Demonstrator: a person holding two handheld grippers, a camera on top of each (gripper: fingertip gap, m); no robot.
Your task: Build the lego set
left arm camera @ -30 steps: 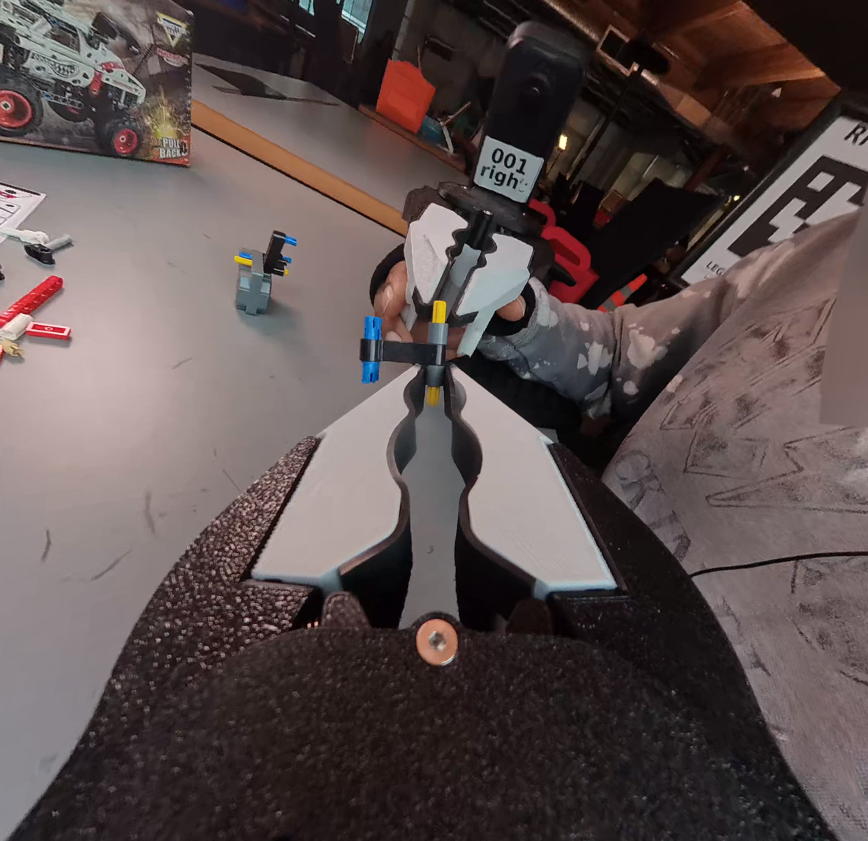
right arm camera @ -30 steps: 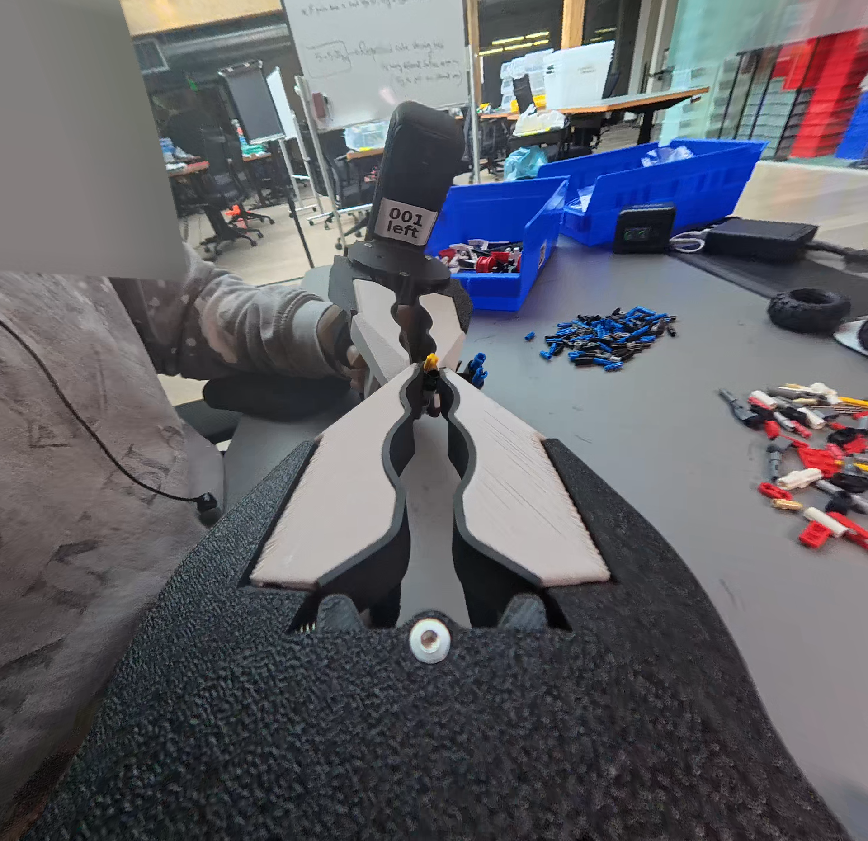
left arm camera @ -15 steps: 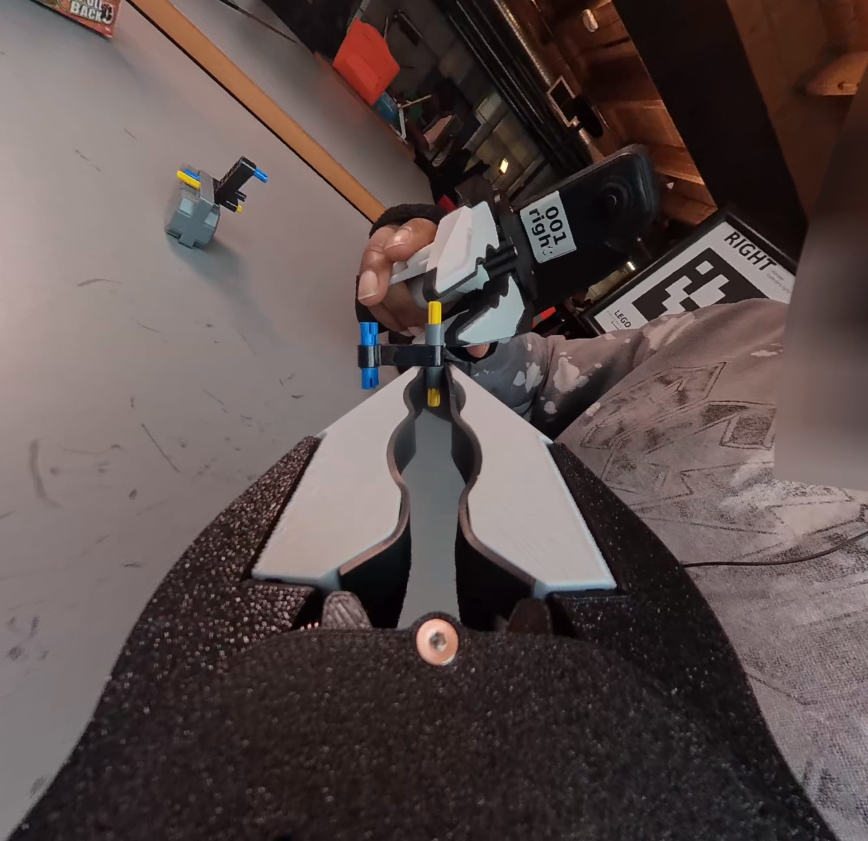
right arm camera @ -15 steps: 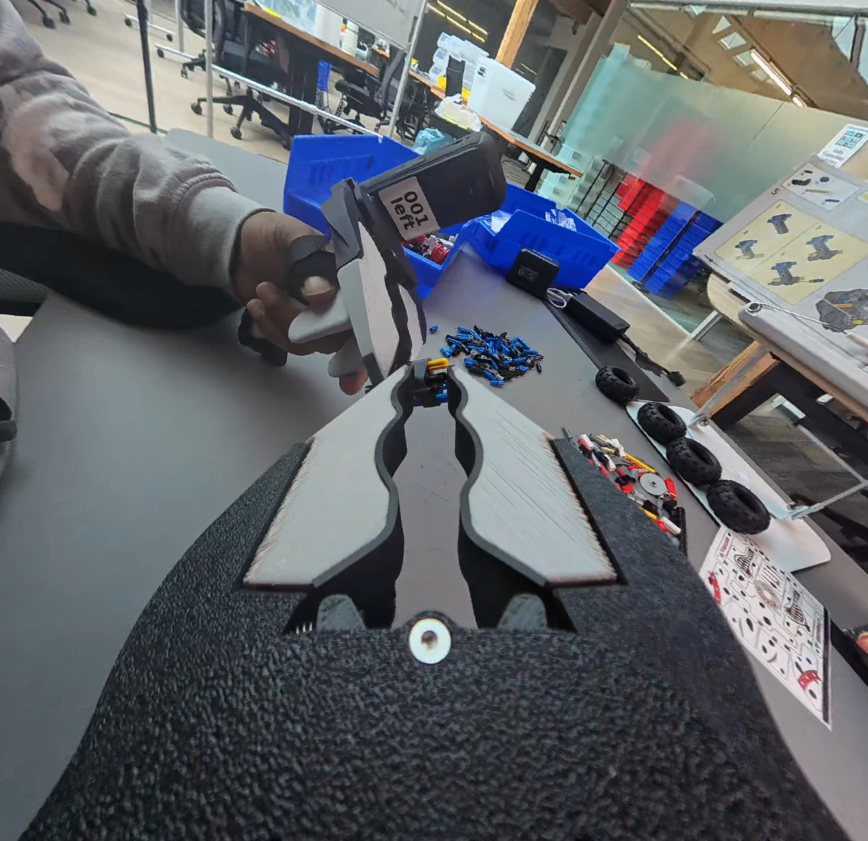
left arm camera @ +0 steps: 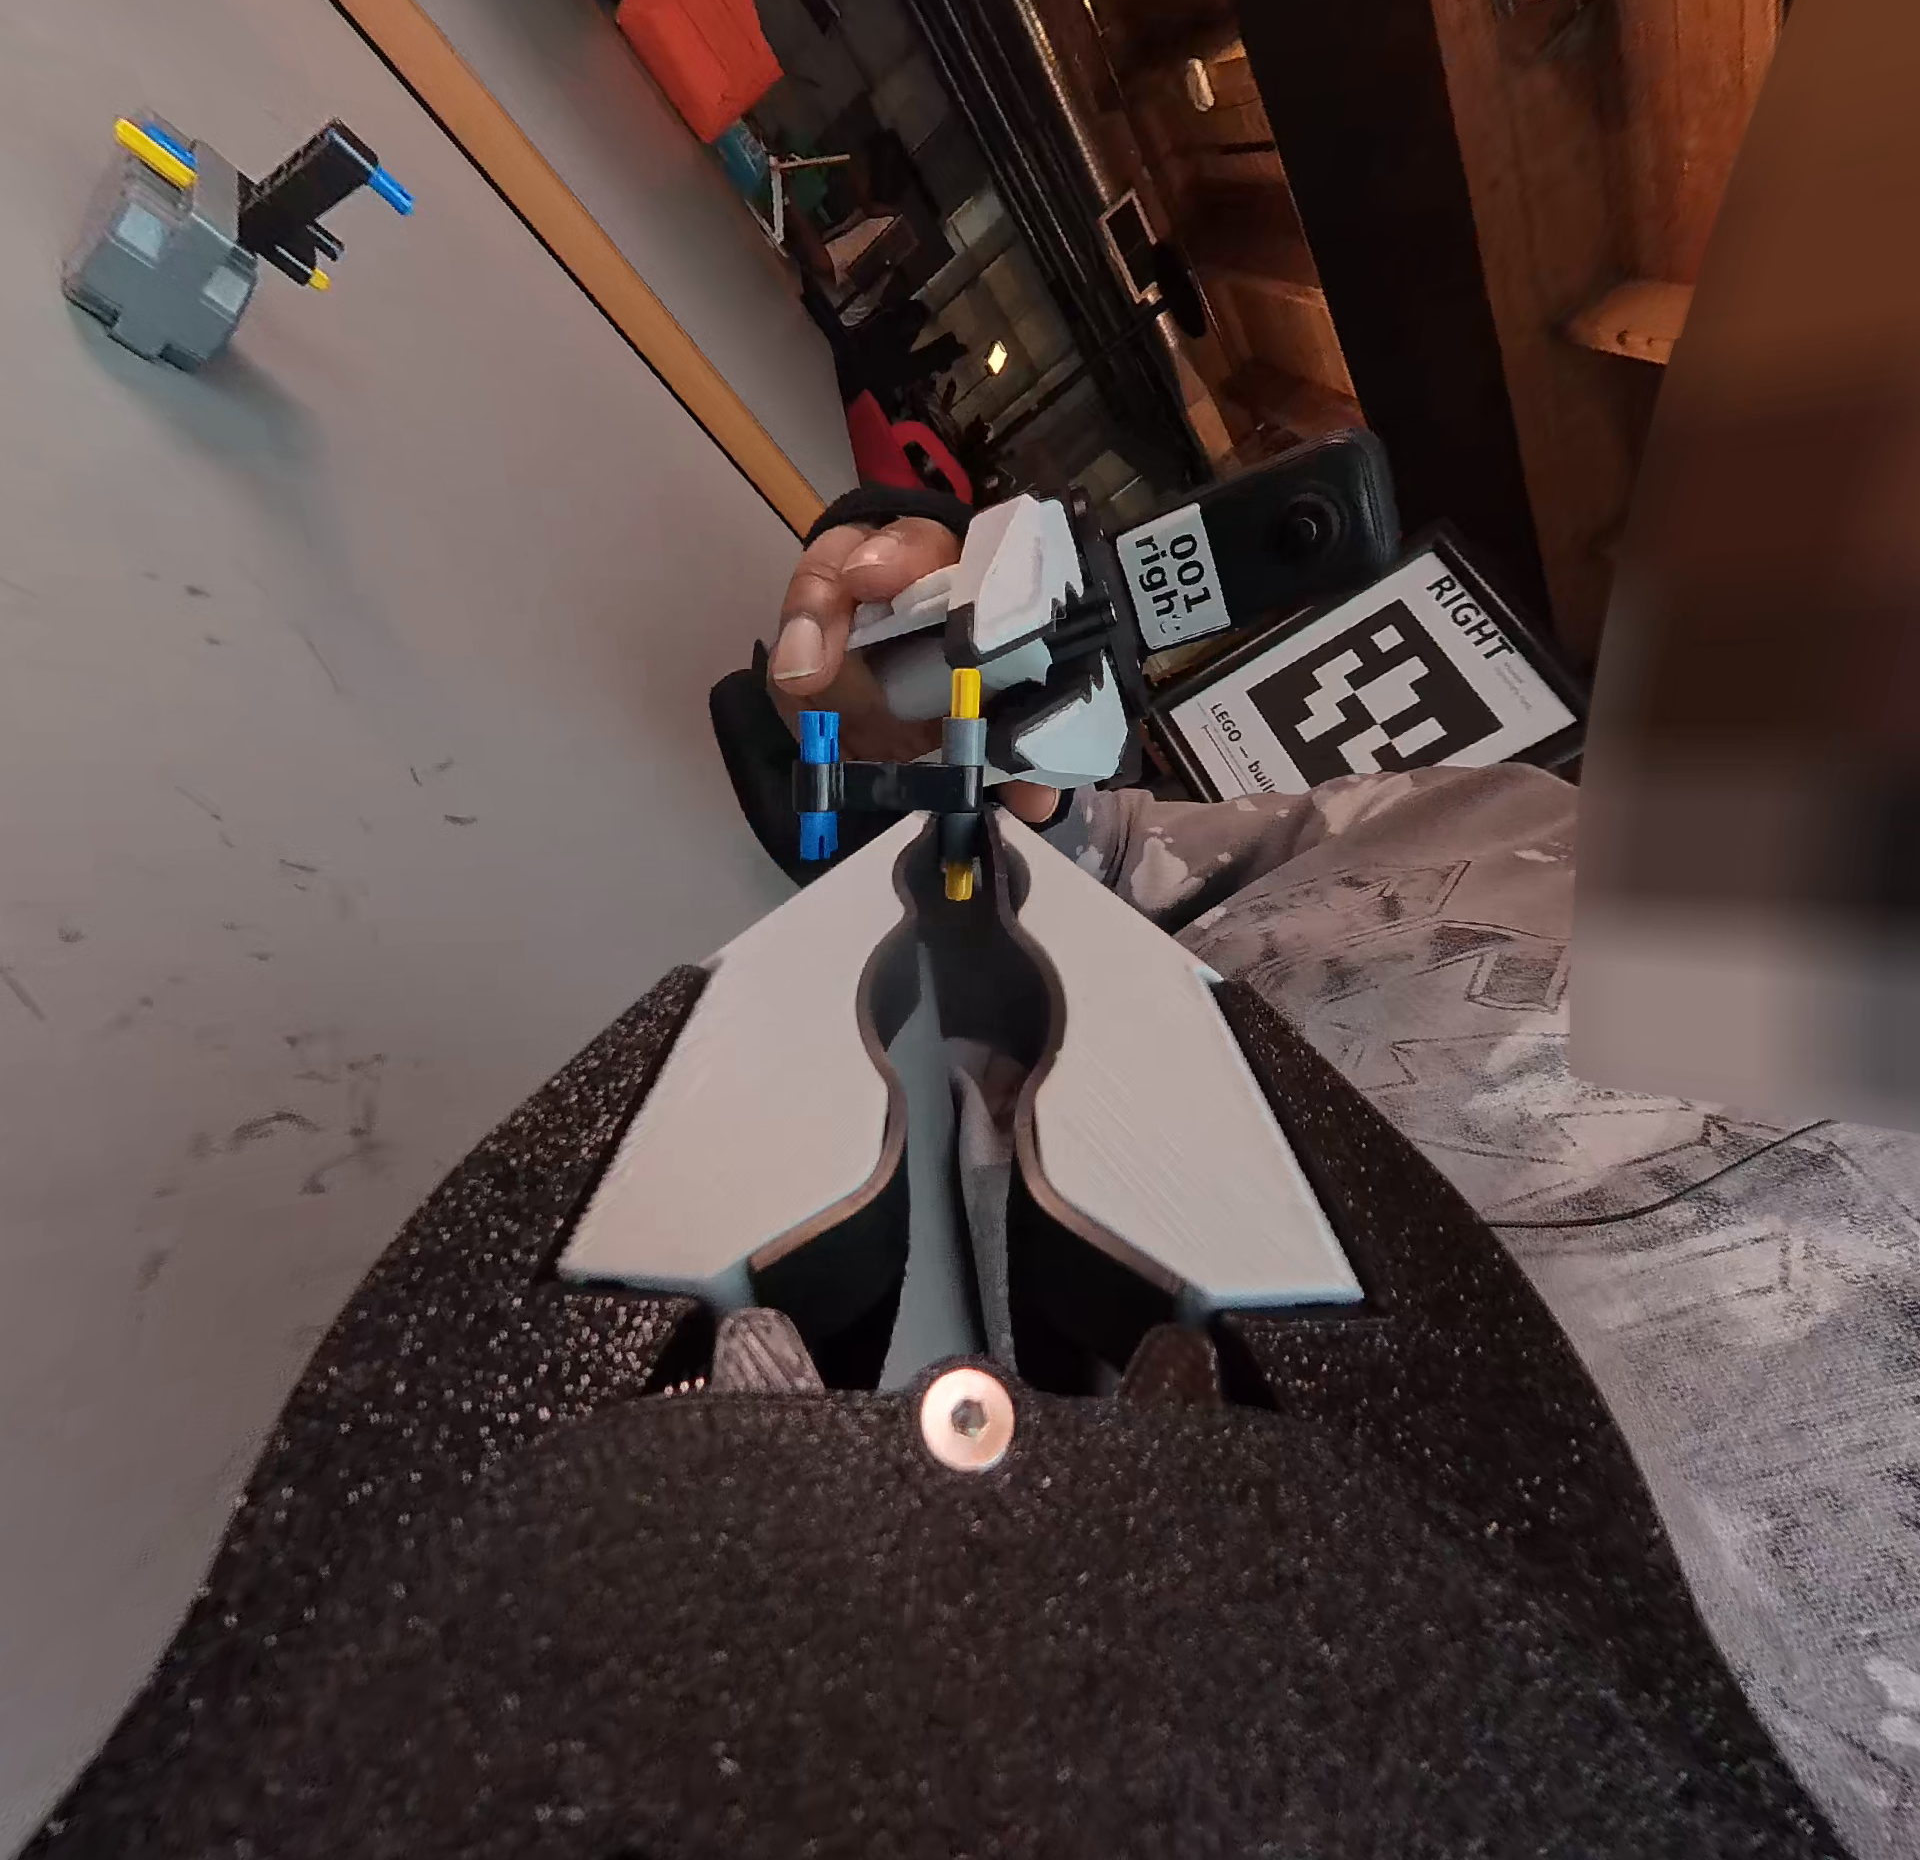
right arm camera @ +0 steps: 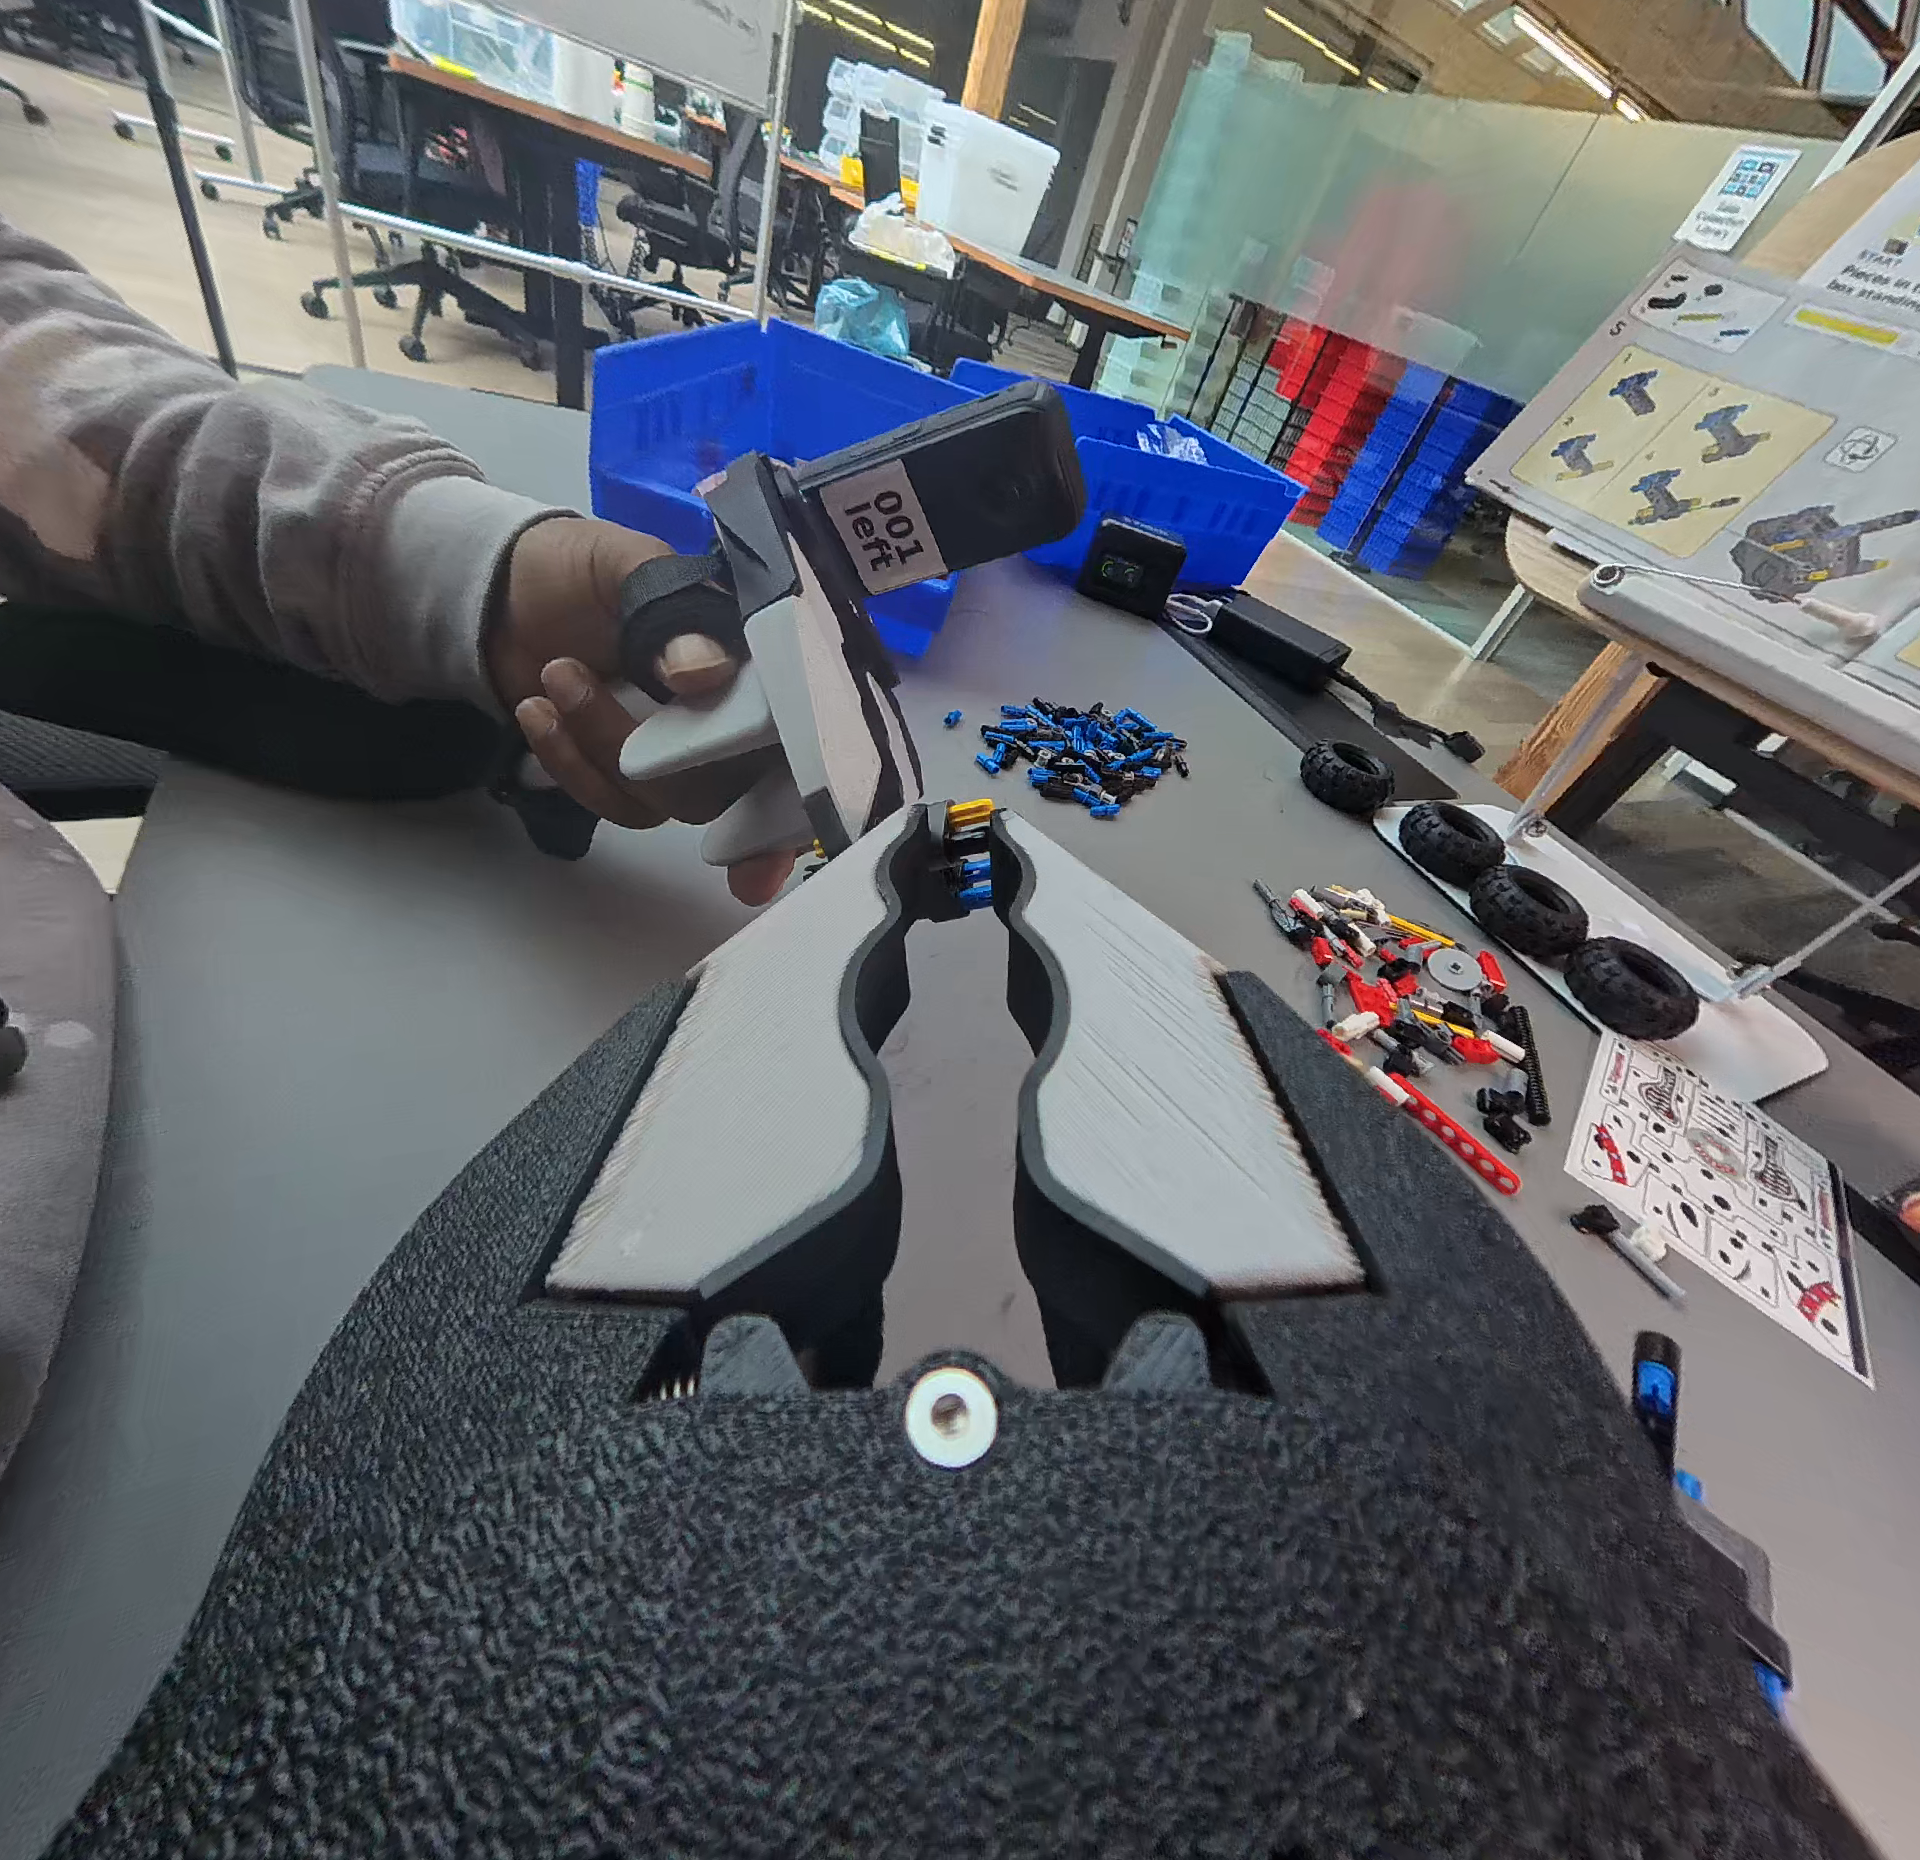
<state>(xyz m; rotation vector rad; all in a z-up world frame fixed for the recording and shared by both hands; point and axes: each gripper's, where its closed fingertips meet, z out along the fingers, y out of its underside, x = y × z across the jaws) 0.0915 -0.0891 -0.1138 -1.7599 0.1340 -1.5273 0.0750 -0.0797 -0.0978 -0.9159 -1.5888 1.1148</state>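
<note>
My left gripper (left arm camera: 957,831) is shut on a small lego assembly (left arm camera: 891,784): a black beam with a blue pin at its left end and a yellow axle with a grey bush at its right end. I hold it in the air above the grey table (left arm camera: 436,667). My right gripper (right arm camera: 962,821) is shut on the same assembly (right arm camera: 966,844) from the opposite side, at the yellow axle end. It also shows in the left wrist view (left arm camera: 987,714), tip to tip with the left one. A grey block assembly (left arm camera: 166,241) with black, blue and yellow parts stands on the table, far left.
A pile of blue and black pins (right arm camera: 1081,750), loose red and grey parts (right arm camera: 1403,989), several tyres (right arm camera: 1527,906) and a sticker sheet (right arm camera: 1725,1187) lie to the right. Blue bins (right arm camera: 727,428) stand behind. An instruction booklet on a stand (right arm camera: 1704,460) is at far right. A marker board (left arm camera: 1371,688) is near my body. Both grippers' tips are close together, under 4 cm apart.
Both grippers have kept their hold on the small assembly and have rolled and tilted together. The right gripper now lies on its side in the left wrist view.
</note>
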